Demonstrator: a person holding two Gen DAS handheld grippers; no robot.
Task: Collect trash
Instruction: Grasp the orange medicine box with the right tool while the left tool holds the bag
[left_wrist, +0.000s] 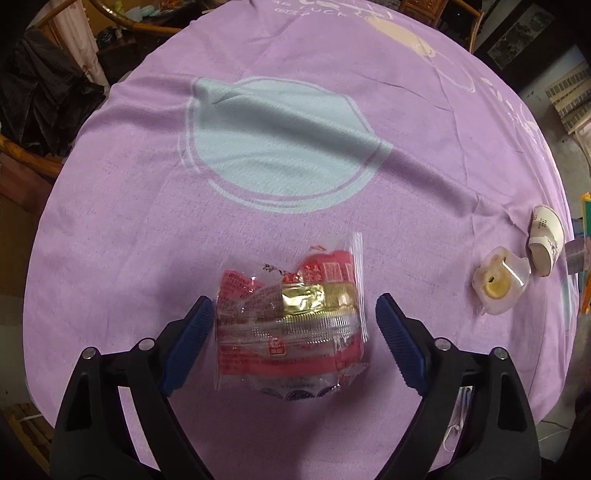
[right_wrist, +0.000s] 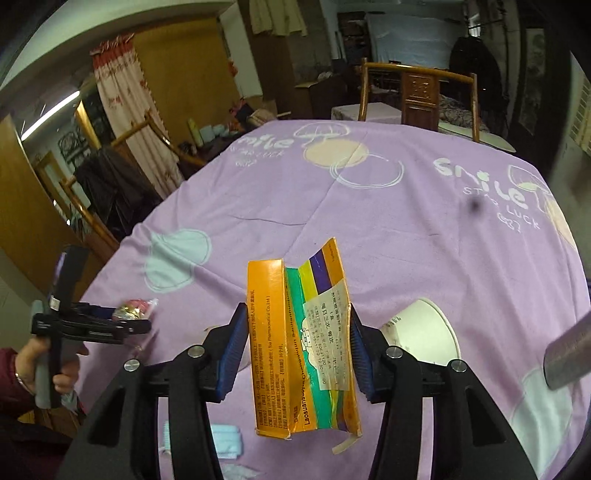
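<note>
The right gripper (right_wrist: 295, 349) clamps a flattened orange box (right_wrist: 301, 347) between its blue pads (right_wrist: 232, 350), one pad on each long side, the box standing on end and clear of the purple cloth (right_wrist: 424, 229). Just right of it a white cup (right_wrist: 424, 332) lies on its side near the table's right edge; a blurred grey object intrudes at the far right of the picture. Pale blue cloth (right_wrist: 227, 437) lies below the box near the table's front edge.

The left gripper (left_wrist: 295, 321) points down over a clear packet (left_wrist: 290, 325) of red and gold wrappers lying on the cloth. Its jaws stand apart, the packet between them; the left pad (left_wrist: 190, 345) is at the packet's edge, though contact cannot be told, and the right pad (left_wrist: 400, 345) stands clear of it. A small clear plastic cup (left_wrist: 498, 280) and the white cup (left_wrist: 546, 243) lie well to the right, by the table's rim.

Beyond both grippers the cloth lies bare to the far edge, where wooden chairs (right_wrist: 421, 96) ring the table. A hand (right_wrist: 40, 358) grips the left tool's handle at the left edge.
</note>
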